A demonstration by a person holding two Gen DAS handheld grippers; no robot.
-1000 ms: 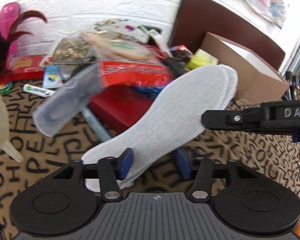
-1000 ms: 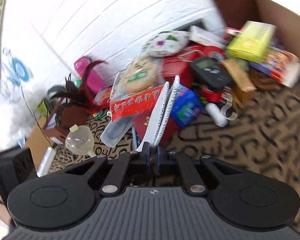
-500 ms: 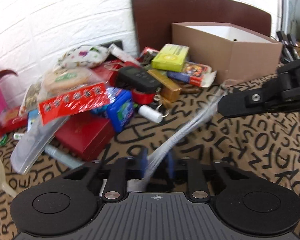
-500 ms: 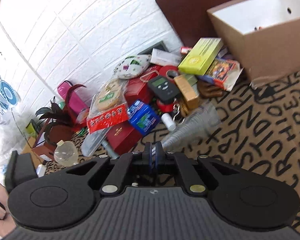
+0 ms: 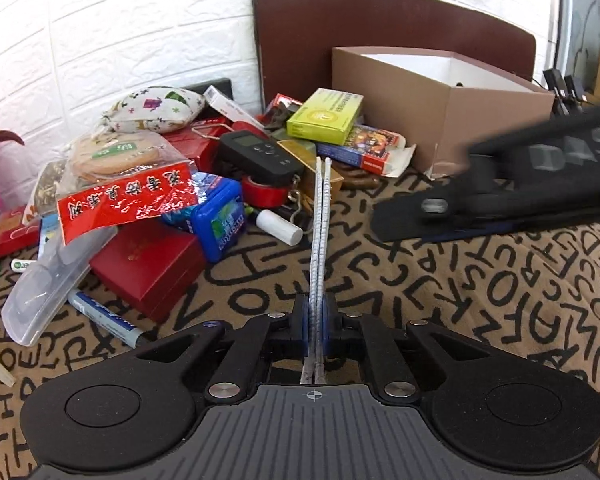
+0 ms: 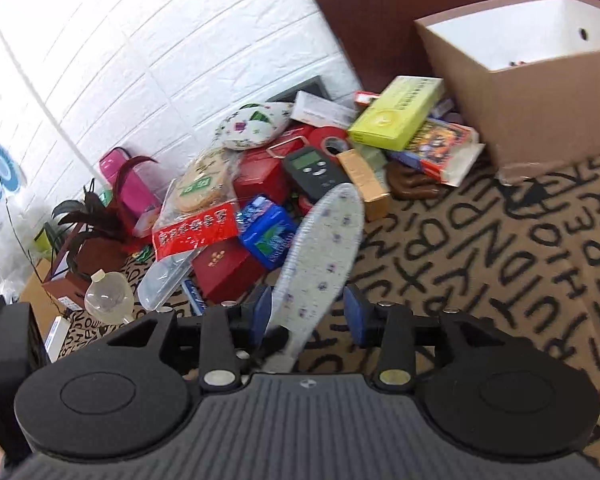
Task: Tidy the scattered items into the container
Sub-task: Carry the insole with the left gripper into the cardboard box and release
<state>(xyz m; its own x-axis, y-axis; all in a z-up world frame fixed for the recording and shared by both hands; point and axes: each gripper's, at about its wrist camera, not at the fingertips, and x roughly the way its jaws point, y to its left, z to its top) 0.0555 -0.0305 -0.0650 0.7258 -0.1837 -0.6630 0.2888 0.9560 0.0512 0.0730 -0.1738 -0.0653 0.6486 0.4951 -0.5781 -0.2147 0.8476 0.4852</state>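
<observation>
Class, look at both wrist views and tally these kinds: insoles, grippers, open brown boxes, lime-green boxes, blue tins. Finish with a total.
insoles: 2, clamped together edge-on
grippers: 2, the left gripper shut on the pair, the right gripper with jaws opening either side of them
open brown box: 1
lime-green box: 1
blue tin: 1
Total: 7

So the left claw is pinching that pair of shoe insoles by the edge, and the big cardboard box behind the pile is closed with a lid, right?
Not quite. The cardboard box is open, with no lid; both wrist views show its white inside. The rest holds: in the left wrist view the left claw is shut on the insoles, seen edge-on.
</observation>
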